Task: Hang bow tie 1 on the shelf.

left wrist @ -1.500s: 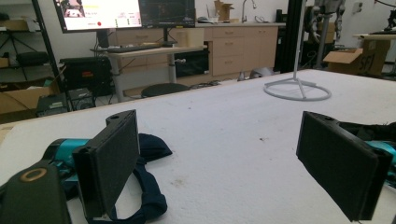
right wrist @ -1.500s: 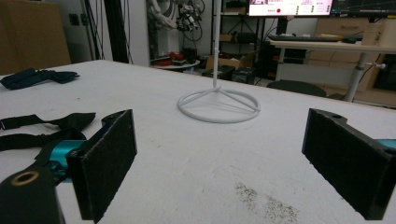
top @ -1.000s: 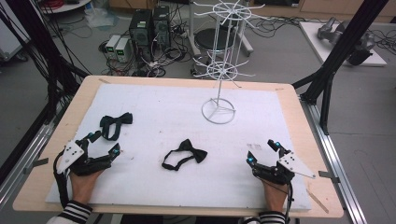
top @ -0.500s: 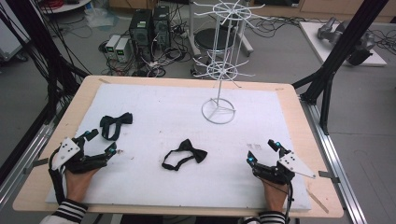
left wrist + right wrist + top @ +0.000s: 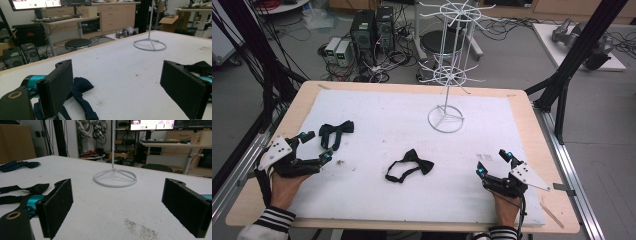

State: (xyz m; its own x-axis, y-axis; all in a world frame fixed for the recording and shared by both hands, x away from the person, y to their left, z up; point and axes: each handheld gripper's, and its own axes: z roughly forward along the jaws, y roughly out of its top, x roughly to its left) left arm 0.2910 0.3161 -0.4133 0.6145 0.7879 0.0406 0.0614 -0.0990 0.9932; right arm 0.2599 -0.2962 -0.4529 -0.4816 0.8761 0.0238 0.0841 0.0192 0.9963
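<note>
step: pre-grasp, nothing held | left gripper (image 5: 312,146) jaws apart, dark-blue bow tie (image 5: 336,131) just beyond them, near-left tabletop | right gripper (image 5: 496,162) jaws apart, idle | next: jaws to be closed on bow tie

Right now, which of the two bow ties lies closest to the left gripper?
The dark blue bow tie at the mat's left, just beyond the left gripper; the black bow tie lies mid-table.

High view: we look down and forward over the table, white wire stand (image 5: 446,75) at far centre. Both gripper views sit low on the mat, close in, and face that stand's ring base (image 5: 149,45) (image 5: 115,178) from opposite sides.
</note>
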